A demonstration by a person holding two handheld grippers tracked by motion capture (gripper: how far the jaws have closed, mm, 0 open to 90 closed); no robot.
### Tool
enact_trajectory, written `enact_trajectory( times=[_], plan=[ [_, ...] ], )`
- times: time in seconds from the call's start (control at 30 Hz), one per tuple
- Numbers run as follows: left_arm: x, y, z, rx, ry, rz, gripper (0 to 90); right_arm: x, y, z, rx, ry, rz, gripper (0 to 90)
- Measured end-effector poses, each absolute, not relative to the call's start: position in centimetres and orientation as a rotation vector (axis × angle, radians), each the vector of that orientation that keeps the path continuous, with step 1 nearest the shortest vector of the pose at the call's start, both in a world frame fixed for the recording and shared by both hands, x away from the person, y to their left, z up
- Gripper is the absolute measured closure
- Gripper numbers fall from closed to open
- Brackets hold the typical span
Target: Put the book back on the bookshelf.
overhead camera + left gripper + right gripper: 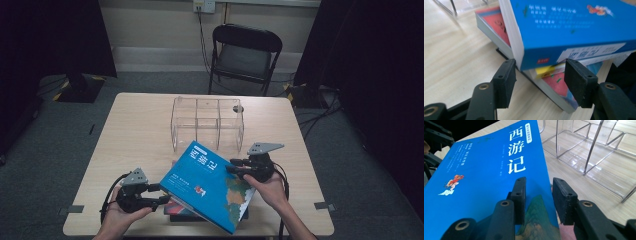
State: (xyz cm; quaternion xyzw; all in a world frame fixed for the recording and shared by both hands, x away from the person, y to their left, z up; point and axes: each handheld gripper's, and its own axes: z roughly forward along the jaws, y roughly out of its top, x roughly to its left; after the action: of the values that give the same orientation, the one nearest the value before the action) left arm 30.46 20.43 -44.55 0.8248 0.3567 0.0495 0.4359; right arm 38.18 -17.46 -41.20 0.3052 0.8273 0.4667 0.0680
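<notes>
- High view: a blue book is lifted and tilted above the near edge of the worktop, close to the middle of that edge.
- Under it, a small stack of other books lies flat by the near edge.
- The left claw sits at the book's near-left corner. The right claw is at the book's right side.
- A clear plastic box with walls inside stands in the middle of the worktop, just behind the book.
- A black folding chair stands on the floor past the far edge.
- Left gripper view: the corner of the blue book sits between the two black jaws. The left jaw touches the page edge. The right jaw stands a little off the spine, so the left claw is let go and does not squeeze the book.
- The stack of books lies below, with a red cover on top.
- Right gripper view: the blue book has big white letters on its cover. One jaw lies on the cover, and the other is past the book's edge. The right claw grips the book's edge.
- The clear plastic box stands just beside the book.
</notes>
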Motion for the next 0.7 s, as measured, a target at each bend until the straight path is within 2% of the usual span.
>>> enact_trajectory(
  times=[0.1, 0.17, 0.7],
  plan=[
    [30.5, 20.3, -44.9, 2.06, 0.913, 0.117, 42.2, 38.1, -17.5, -41.2, 0.916, 2.497, 1.395, 64.5],
    [30.5, 20.1, -44.9, 2.05, 0.922, 0.163, 42.7, 38.0, -17.6, -41.1, 0.921, 2.505, 1.386, 64.4],
    [34.3, 19.2, -45.0, 2.021, 0.965, 0.253, 44.8, 34.7, -20.0, -41.3, 0.987, 2.463, 1.395, 63.6]
  ],
)
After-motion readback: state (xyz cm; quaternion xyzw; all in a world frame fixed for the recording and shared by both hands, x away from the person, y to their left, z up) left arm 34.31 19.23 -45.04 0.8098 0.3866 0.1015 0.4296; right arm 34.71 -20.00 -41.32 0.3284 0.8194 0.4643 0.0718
